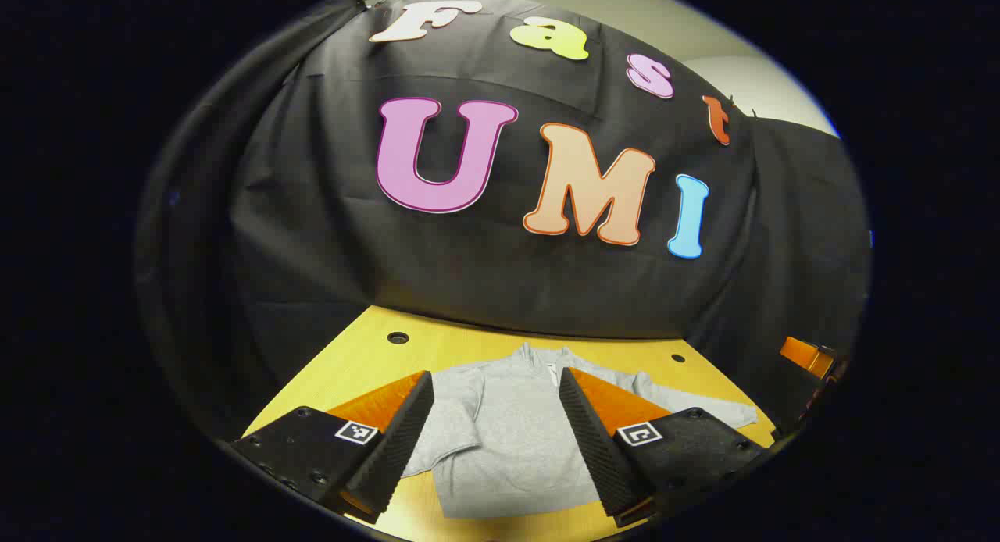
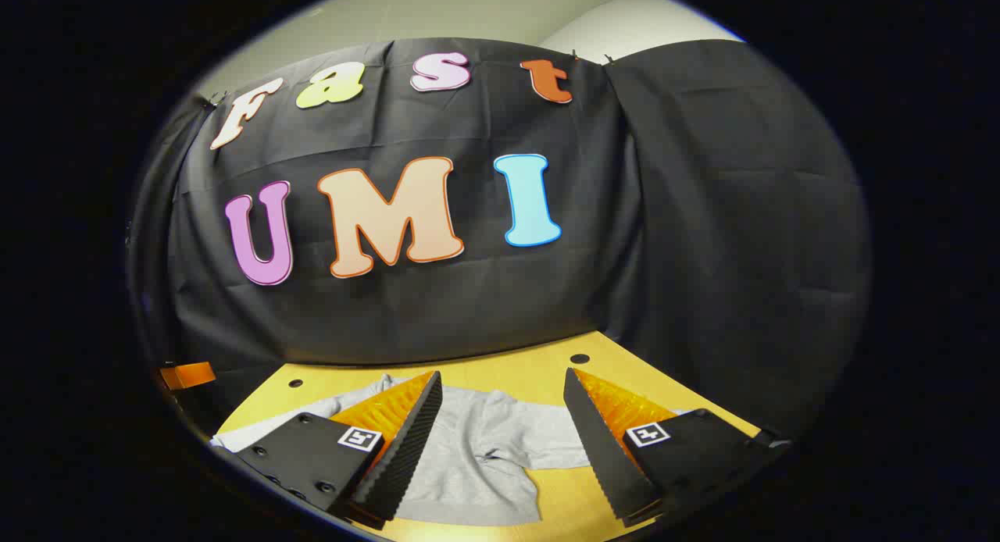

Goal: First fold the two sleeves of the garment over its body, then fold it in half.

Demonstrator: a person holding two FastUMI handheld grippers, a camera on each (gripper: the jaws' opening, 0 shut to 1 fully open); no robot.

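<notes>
L gripper (image 1: 494,433) & R gripper (image 2: 500,440) both wide, above grey garment (image 1: 508,440) flat on table (image 1: 359,362).

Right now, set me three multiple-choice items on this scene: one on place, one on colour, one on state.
1. Where does the garment lie?
A. On the table
B. On the floor
C. Over a chair

2. What colour is the garment?
A. Red
B. Grey
C. Blue

3. How does the left gripper stand?
A. Shut on a sleeve
B. Shut, empty
C. Open

Answers: 1 A, it lies spread flat on the yellow top. 2 B, the cloth is plain grey in both views. 3 C, its fingers stand wide apart above the garment, holding nothing.
</notes>
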